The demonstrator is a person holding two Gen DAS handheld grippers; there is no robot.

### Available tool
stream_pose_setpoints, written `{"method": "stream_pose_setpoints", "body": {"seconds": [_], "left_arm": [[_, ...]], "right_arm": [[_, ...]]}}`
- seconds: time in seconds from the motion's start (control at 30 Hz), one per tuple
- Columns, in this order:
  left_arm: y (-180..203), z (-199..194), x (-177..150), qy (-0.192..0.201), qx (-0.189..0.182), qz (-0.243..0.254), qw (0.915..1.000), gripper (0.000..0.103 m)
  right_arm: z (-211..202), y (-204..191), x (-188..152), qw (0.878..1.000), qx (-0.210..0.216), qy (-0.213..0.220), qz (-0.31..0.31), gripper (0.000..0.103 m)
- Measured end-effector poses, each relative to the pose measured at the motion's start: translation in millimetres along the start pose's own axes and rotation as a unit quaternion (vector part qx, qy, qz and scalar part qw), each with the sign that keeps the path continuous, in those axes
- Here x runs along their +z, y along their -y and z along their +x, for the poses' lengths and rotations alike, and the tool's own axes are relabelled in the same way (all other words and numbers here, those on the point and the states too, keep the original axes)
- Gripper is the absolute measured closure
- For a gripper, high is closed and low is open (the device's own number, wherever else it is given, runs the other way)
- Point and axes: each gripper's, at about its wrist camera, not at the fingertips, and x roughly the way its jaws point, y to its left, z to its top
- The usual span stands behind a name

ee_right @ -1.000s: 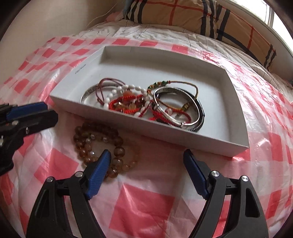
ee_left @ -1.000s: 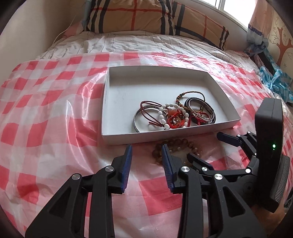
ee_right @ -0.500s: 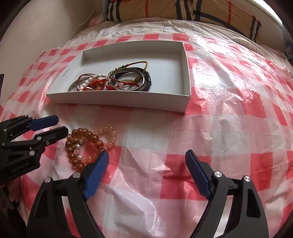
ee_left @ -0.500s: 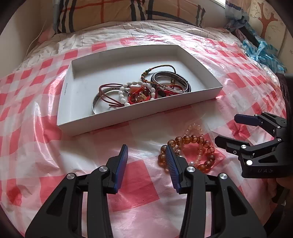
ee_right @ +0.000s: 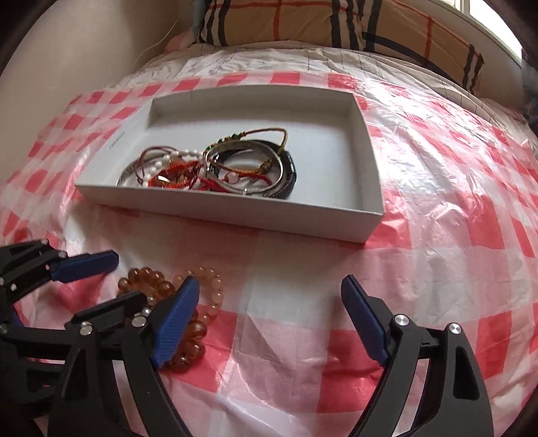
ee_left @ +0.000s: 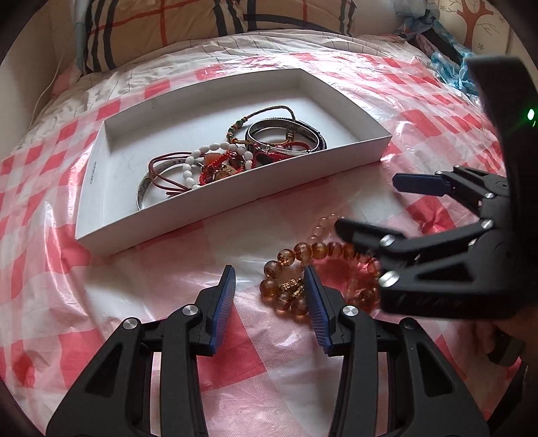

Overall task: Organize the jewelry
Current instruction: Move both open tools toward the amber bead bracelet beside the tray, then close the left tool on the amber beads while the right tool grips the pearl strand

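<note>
Two loose bracelets lie on the checked sheet in front of the white tray [ee_left: 235,205] [ee_right: 235,211]: an amber bead bracelet [ee_left: 302,250] [ee_right: 158,285] and a pale pink bead bracelet [ee_left: 324,223] [ee_right: 215,285]. My left gripper [ee_left: 269,272] [ee_right: 129,279] hovers at the amber beads' edge. Its jaws are closing with a few beads between them, and the pads touch none. My right gripper [ee_right: 270,284] [ee_left: 368,205] stands wide open, its left finger over both bracelets and hiding part of them. A tangle of bangles and cords [ee_left: 232,158] [ee_right: 215,168] fills the tray's near half.
The red-and-white checked plastic sheet [ee_left: 67,252] covers a bed. Plaid pillows [ee_left: 168,23] [ee_right: 302,23] lie beyond the tray. A blue plastic bag [ee_left: 450,57] sits at the far right. A pale wall runs along the left side.
Both grippers have drawn back from the tray and come together over the loose bead bracelets. My right gripper's finger now overlaps the beads. The bracelets and the tray have stayed put.
</note>
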Motion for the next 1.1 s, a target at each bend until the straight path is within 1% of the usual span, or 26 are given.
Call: {"method": "stream_pose_setpoints", "body": {"seconds": [0.03, 0.07, 0.1, 0.13, 0.2, 0.3, 0.4, 0.5, 0.6, 0.63, 0.7, 0.77, 0.8, 0.83, 0.93, 1.0, 1.03, 1.07, 1.1], "left_arm": [[-0.3, 0.3, -0.2, -0.001, -0.004, 0.0, 1.0, 0.079], [0.0, 1.0, -0.5, -0.005, -0.01, 0.001, 0.9999, 0.084], [0.5, 1.3, -1.4, -0.006, -0.01, 0.005, 0.9999, 0.086], [1.8, 1.0, -2.3, -0.008, -0.007, 0.012, 0.9999, 0.09], [3.5, -0.4, -4.4, -0.013, -0.006, 0.025, 0.9996, 0.092], [-1.6, -3.1, -8.0, -0.025, 0.011, 0.04, 0.9988, 0.092], [-13.8, -4.8, -8.7, -0.036, 0.009, 0.038, 0.9986, 0.092], [-20.0, -5.5, -8.8, -0.034, 0.011, 0.034, 0.9988, 0.092], [-15.1, -5.9, -7.6, -0.021, 0.028, 0.047, 0.9983, 0.091], [-13.1, -5.0, -7.0, -0.018, 0.035, 0.052, 0.9979, 0.091], [-8.4, -3.4, -7.1, -0.015, 0.044, 0.061, 0.9971, 0.09], [-5.0, -2.0, -7.0, -0.013, 0.048, 0.066, 0.9966, 0.09], [-3.1, -1.1, -7.6, -0.013, 0.052, 0.07, 0.9961, 0.09], [-2.1, -0.6, -8.1, -0.013, 0.055, 0.073, 0.9958, 0.09], [-2.3, 0.6, -8.8, -0.014, 0.053, 0.069, 0.9961, 0.09], [-3.3, 1.3, -9.5, -0.014, 0.052, 0.065, 0.9964, 0.09], [-3.8, 1.3, -9.3, -0.017, 0.048, 0.062, 0.9967, 0.09], [-4.5, 0.0, -8.9, -0.022, 0.034, 0.058, 0.9975, 0.092], [-6.3, -1.5, -8.9, -0.024, 0.019, 0.051, 0.9982, 0.092]], "right_arm": [[2.8, -2.4, -1.3, 1.0, -0.018, -0.007, -0.011, 0.02], [2.9, -2.0, -2.5, 0.999, -0.028, -0.009, -0.017, 0.017], [2.6, -0.1, -3.1, 0.999, -0.04, -0.012, -0.019, 0.015], [1.7, 1.6, -4.4, 0.998, -0.06, -0.015, -0.027, 0.011], [-1.4, 6.0, -9.3, 0.996, -0.081, -0.021, -0.033, 0.01], [-7.4, 15.1, -18.9, 0.992, -0.114, -0.028, -0.042, 0.009], [-10.3, 25.7, -23.0, 0.993, -0.112, -0.033, -0.035, 0.009], [-12.8, 24.8, -23.0, 0.993, -0.107, -0.027, -0.04, 0.009], [-19.8, 17.3, -20.9, 0.996, -0.077, -0.009, -0.047, 0.009], [-23.6, 15.7, -19.3, 0.997, -0.059, 0.001, -0.043, 0.01], [-30.8, 13.8, -16.9, 0.999, -0.014, 0.015, -0.036, 0.021], [-29.9, 13.9, -16.1, 1.0, 0.018, 0.007, -0.023, 0.047], [-26.5, 13.0, -17.7, 0.999, 0.023, -0.003, -0.022, 0.053], [-20.1, 11.5, -19.9, 0.999, 0.02, -0.017, -0.026, 0.059], [-14.4, 8.2, -23.3, 0.999, 0.014, -0.029, -0.034, 0.059], [-16.1, 2.9, -24.4, 0.998, 0.009, -0.031, -0.045, 0.065], [-17.5, -1.7, -26.3, 0.998, 0.013, -0.033, -0.051, 0.079], [-17.1, -3.2, -25.6, 0.998, 0.015, -0.035, -0.056, 0.093], [-19.0, -6.1, -27.3, 0.998, 0.019, -0.036, -0.057, 0.094]]}}
